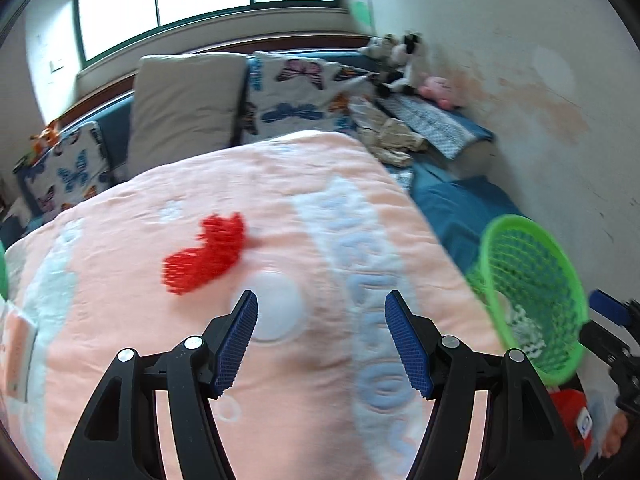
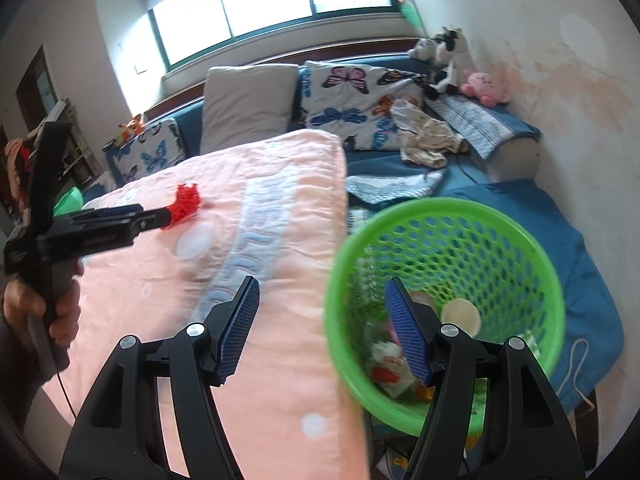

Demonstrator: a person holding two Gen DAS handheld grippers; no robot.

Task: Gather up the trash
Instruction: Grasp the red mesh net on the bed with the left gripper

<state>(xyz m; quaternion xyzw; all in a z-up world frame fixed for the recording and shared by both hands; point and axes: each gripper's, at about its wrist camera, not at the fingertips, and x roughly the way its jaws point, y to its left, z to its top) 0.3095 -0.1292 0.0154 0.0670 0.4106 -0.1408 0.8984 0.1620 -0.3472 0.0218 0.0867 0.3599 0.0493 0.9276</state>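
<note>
A red net scrap lies on the pink blanket, ahead and left of my open, empty left gripper. In the right wrist view the left gripper's fingertips sit right at the red net scrap. My right gripper is open; its right finger reaches inside the green mesh basket, its left finger is outside the rim. The basket holds several pieces of trash, among them a pale round lid. The basket also shows at the right of the left wrist view.
The blanket lies on a blue bed against a stained wall. Pillows, crumpled clothes and plush toys are at the head end under the window. A red object sits below the basket.
</note>
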